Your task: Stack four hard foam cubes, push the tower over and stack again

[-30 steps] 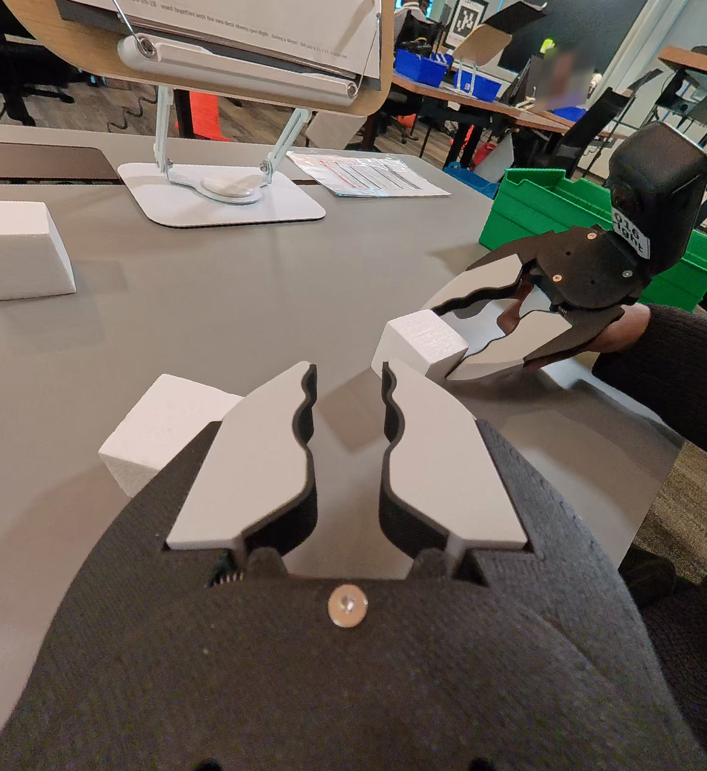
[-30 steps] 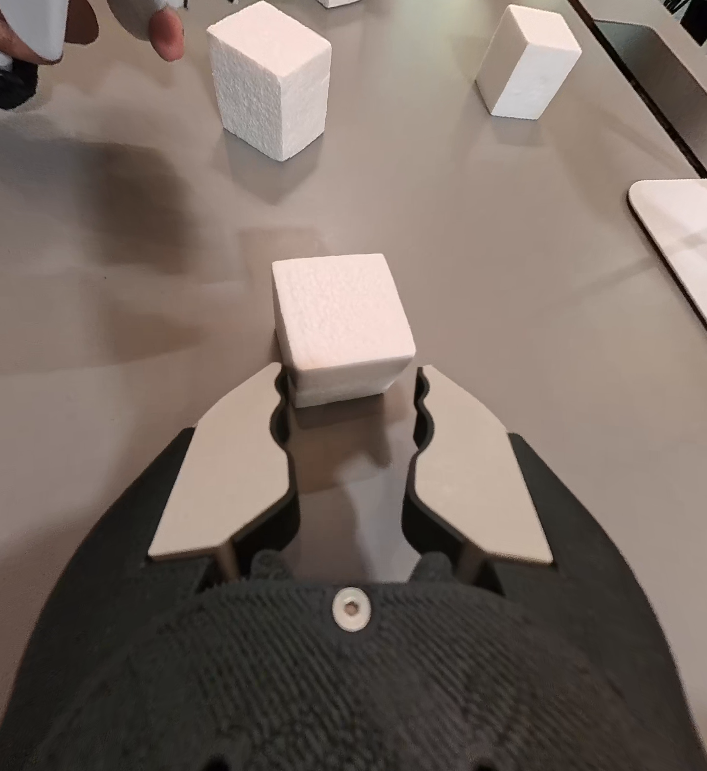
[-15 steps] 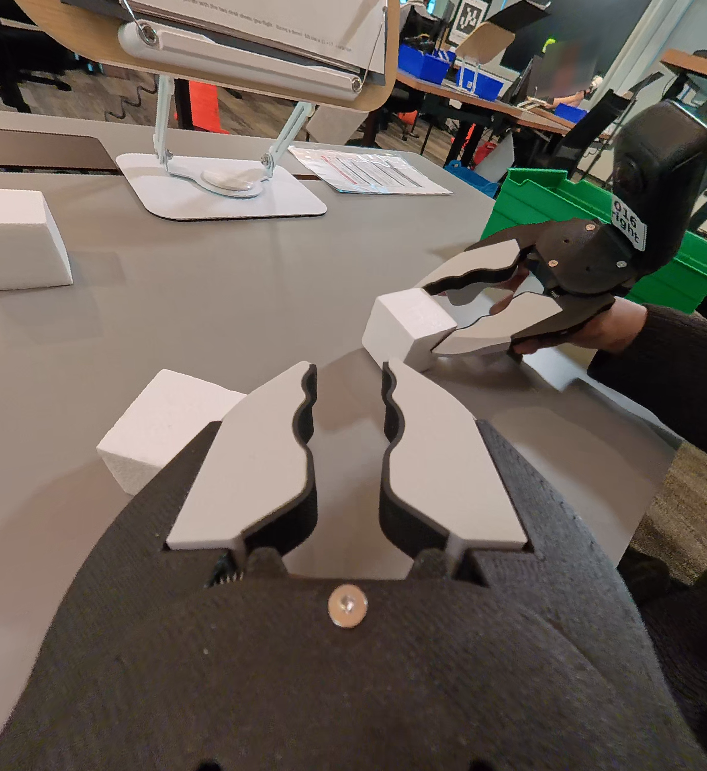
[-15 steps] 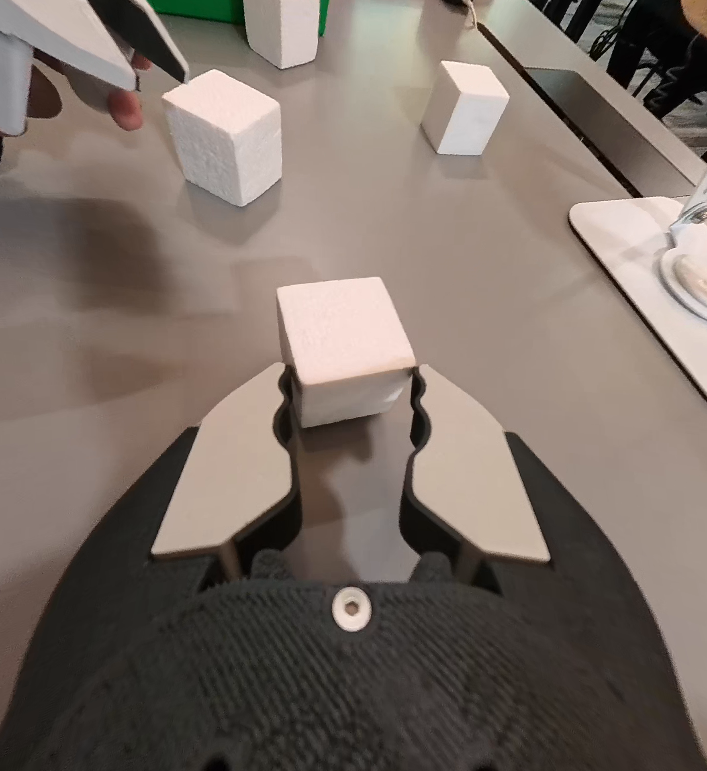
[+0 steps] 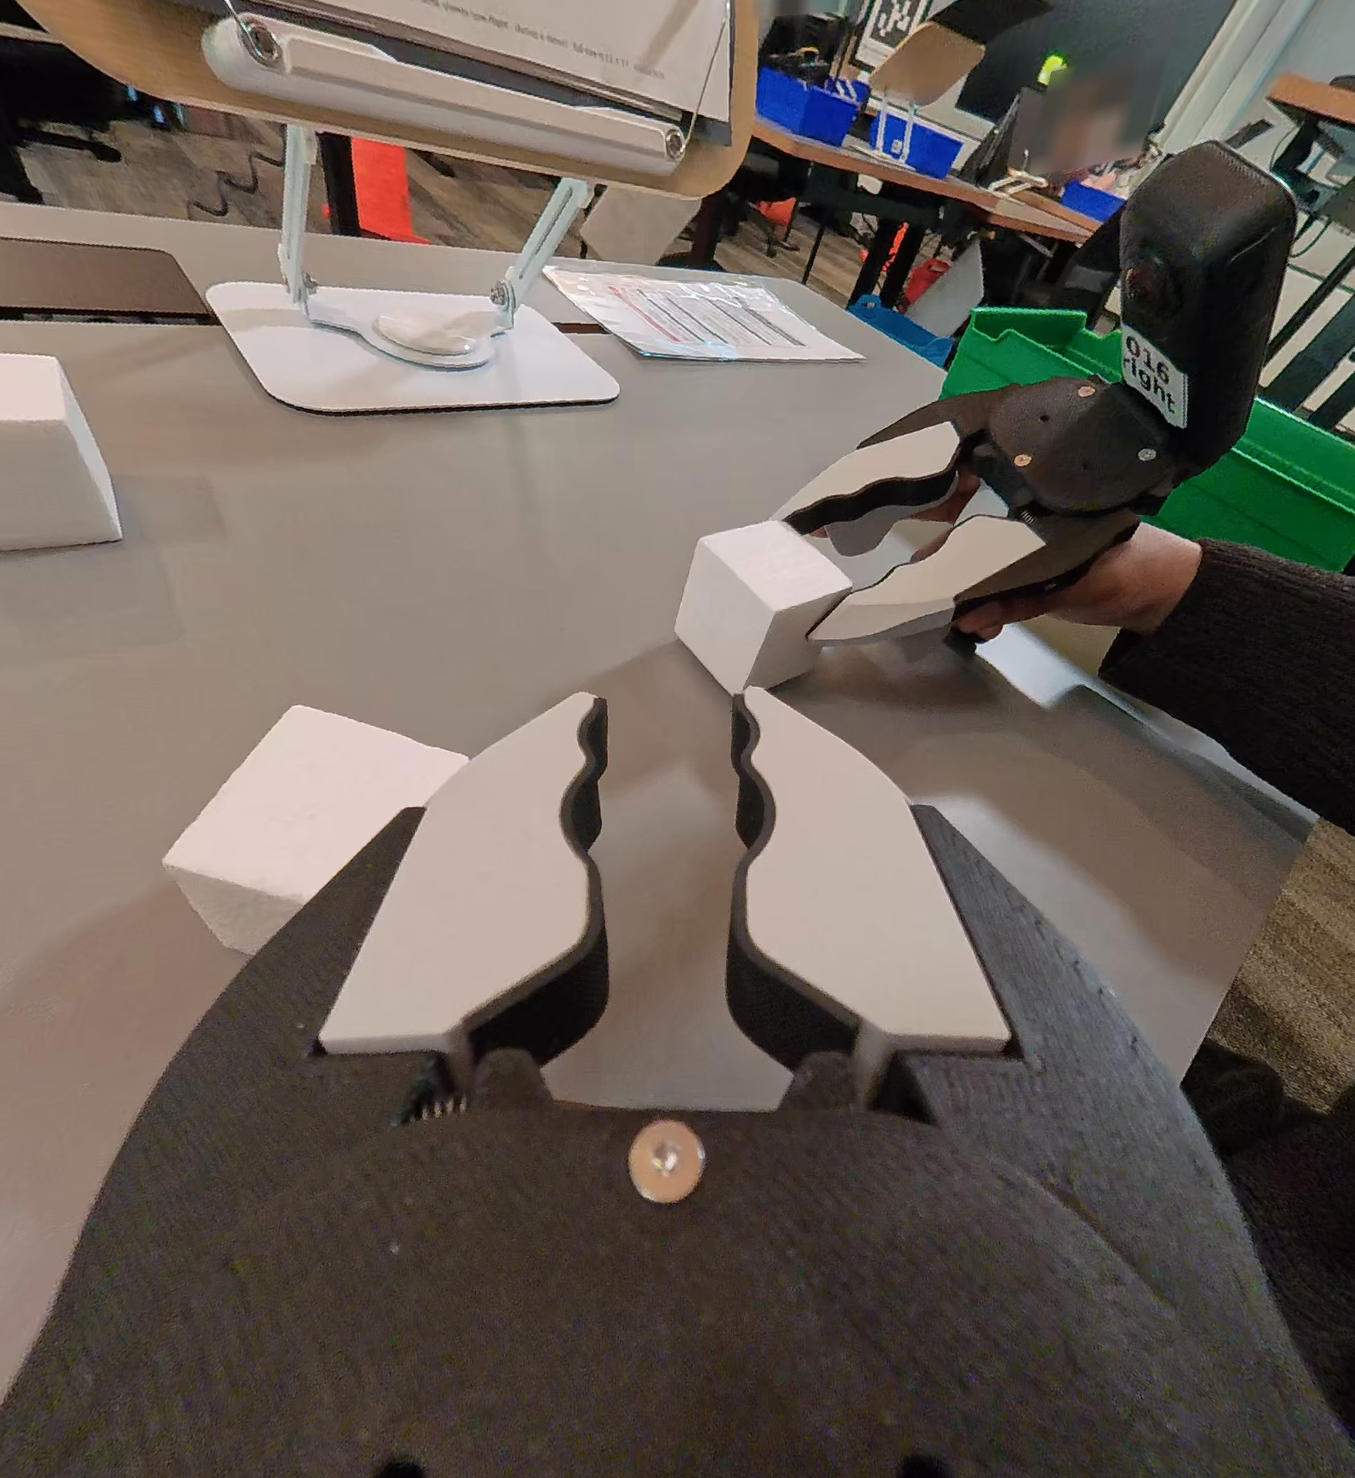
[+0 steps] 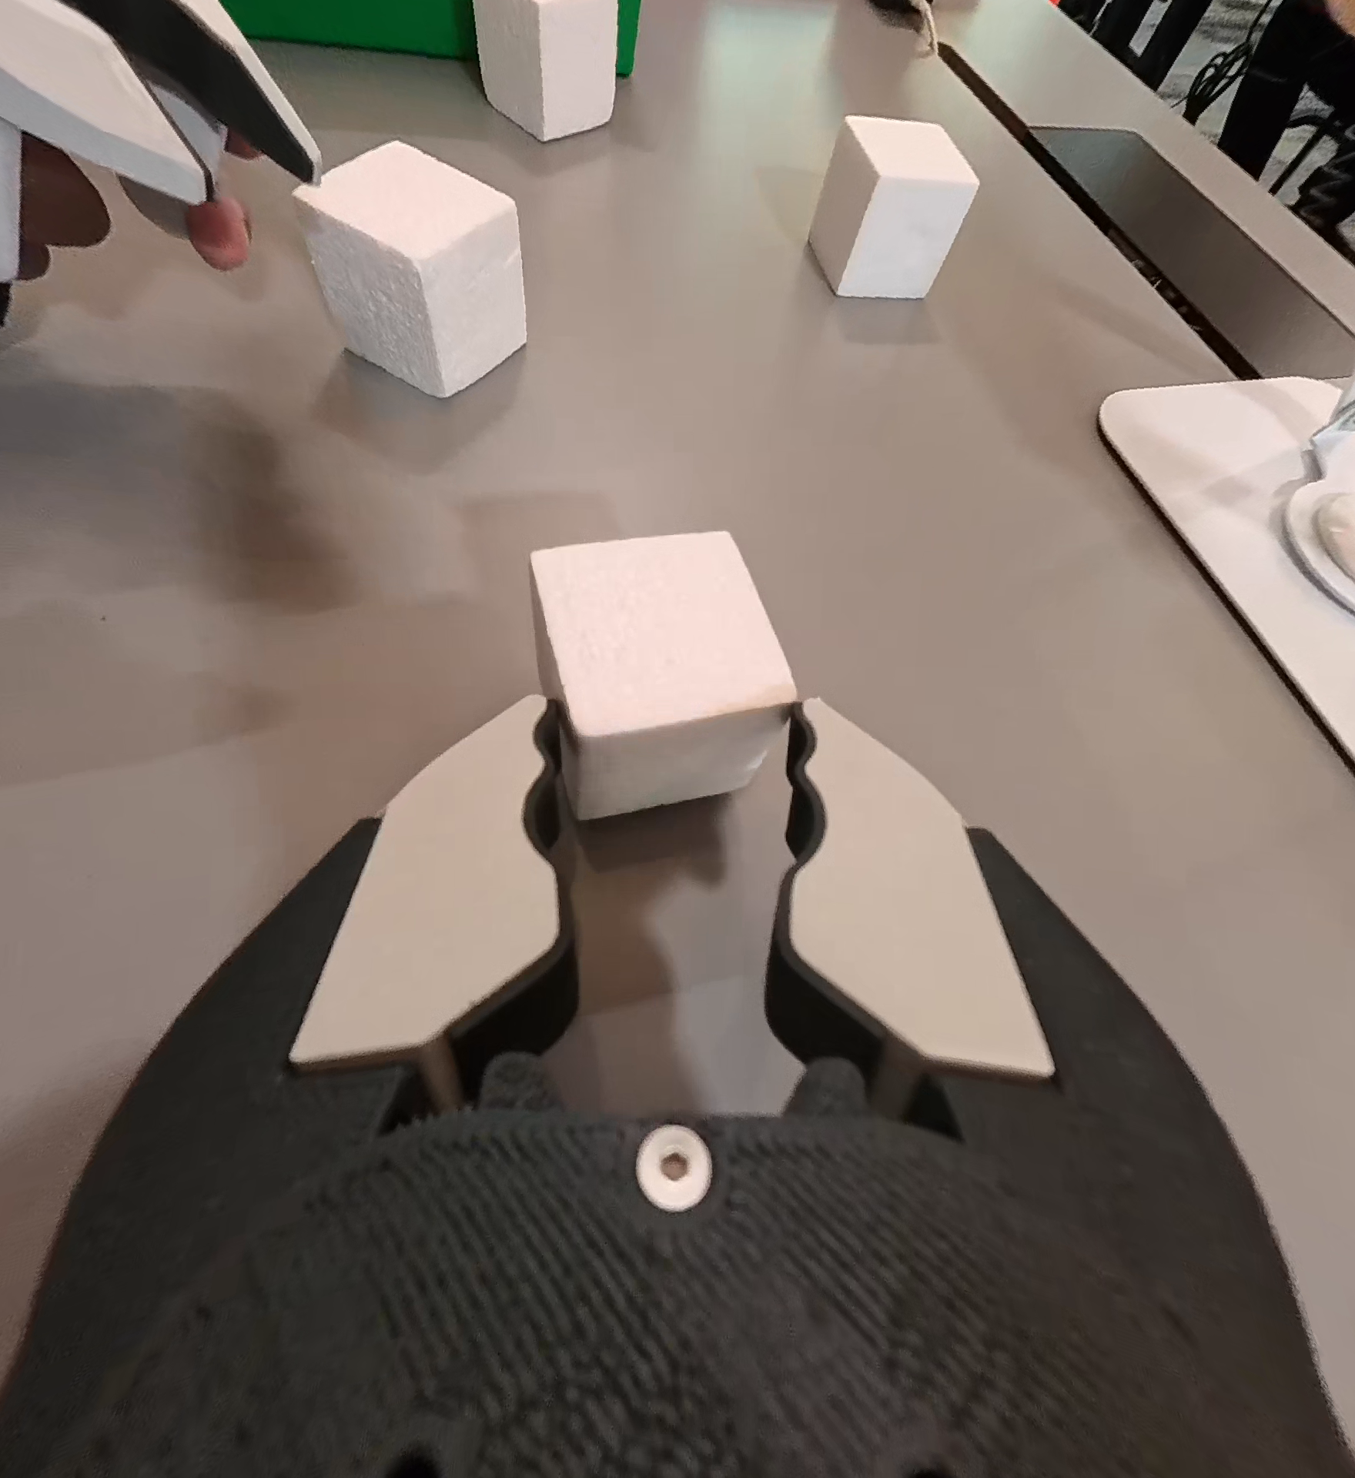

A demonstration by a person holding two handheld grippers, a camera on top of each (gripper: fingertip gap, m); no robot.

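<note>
My right gripper (image 6: 673, 712) is shut on a white foam cube (image 6: 658, 672), pinched at its near end between both fingertips. In the left wrist view the right gripper (image 5: 810, 580) holds this cube (image 5: 746, 600) tilted, its lower corner at the grey table (image 5: 418, 560). My left gripper (image 5: 668, 708) is open and empty, low over the table. A second foam cube (image 5: 298, 816) lies just left of its left finger. In the right wrist view the left gripper (image 6: 254, 172) is at the top left, its tip right by that cube (image 6: 418, 264).
Another foam block (image 5: 14, 456) sits at the far left; two more (image 6: 890, 208) (image 6: 546, 56) stand farther off. A white stand base (image 5: 410, 352) and a laminated sheet (image 5: 706, 320) are at the back. A green bin (image 5: 1298, 472) is past the table's right edge. The foam block (image 5: 14, 456) is about equally far from each gripper, around 25 cm.
My right gripper has risen and tilted up a little with the foam cube held in it, shifting slightly left. My left gripper has hardly moved and stays open.
</note>
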